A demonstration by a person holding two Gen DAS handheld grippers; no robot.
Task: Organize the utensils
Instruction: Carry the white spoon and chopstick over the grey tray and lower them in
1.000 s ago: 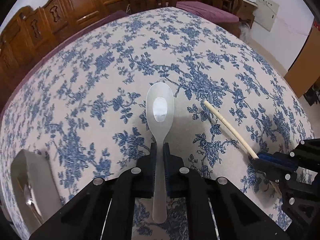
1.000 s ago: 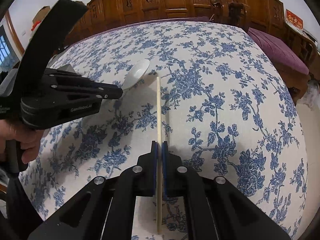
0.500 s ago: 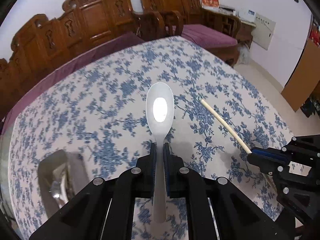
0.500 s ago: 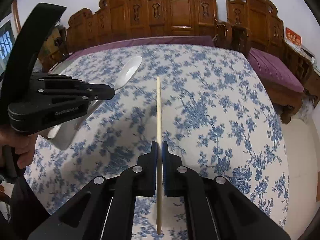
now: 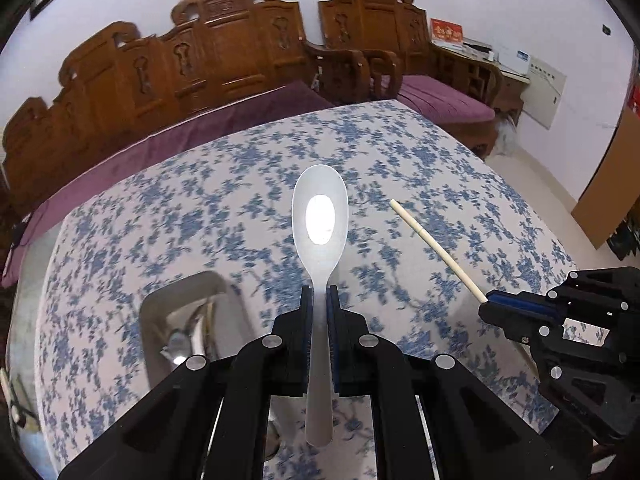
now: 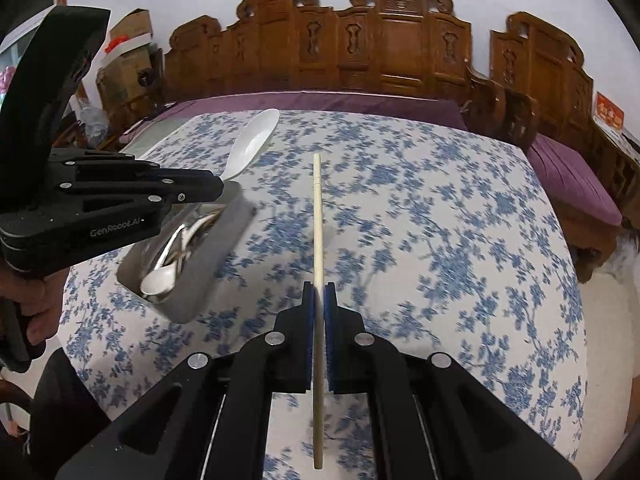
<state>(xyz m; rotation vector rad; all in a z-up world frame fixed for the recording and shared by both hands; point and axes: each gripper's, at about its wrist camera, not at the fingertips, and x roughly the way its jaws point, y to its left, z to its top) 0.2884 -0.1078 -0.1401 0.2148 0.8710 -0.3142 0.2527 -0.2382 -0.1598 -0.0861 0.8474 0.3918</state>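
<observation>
1. The left hand-held gripper [image 5: 319,312] is clamped on the handle of a pale spoon [image 5: 320,216], bowl forward and facing up, in the air above the floral tabletop [image 5: 400,160].
2. The metal tray [image 6: 192,276] is the landmark – it lies on the tabletop with spoons already inside. In the right wrist view the held spoon's bowl sits beyond the tray's far end.
3. The right hand-held gripper [image 6: 319,300] is closed on a single chopstick [image 6: 317,216], gripped toward its rear, the long front part pointing away, to the right of the tray.
4. Handling, as a judgement: the spoon looks light, stiff and smooth, so it may slip or pivot in the pads – holding the handle nearer the bowl would steady it.
5. The chopstick seems light, thin and rigid; gripped off-centre it could swing, and it would roll once released, so it should be lowered flat into the tray.
</observation>
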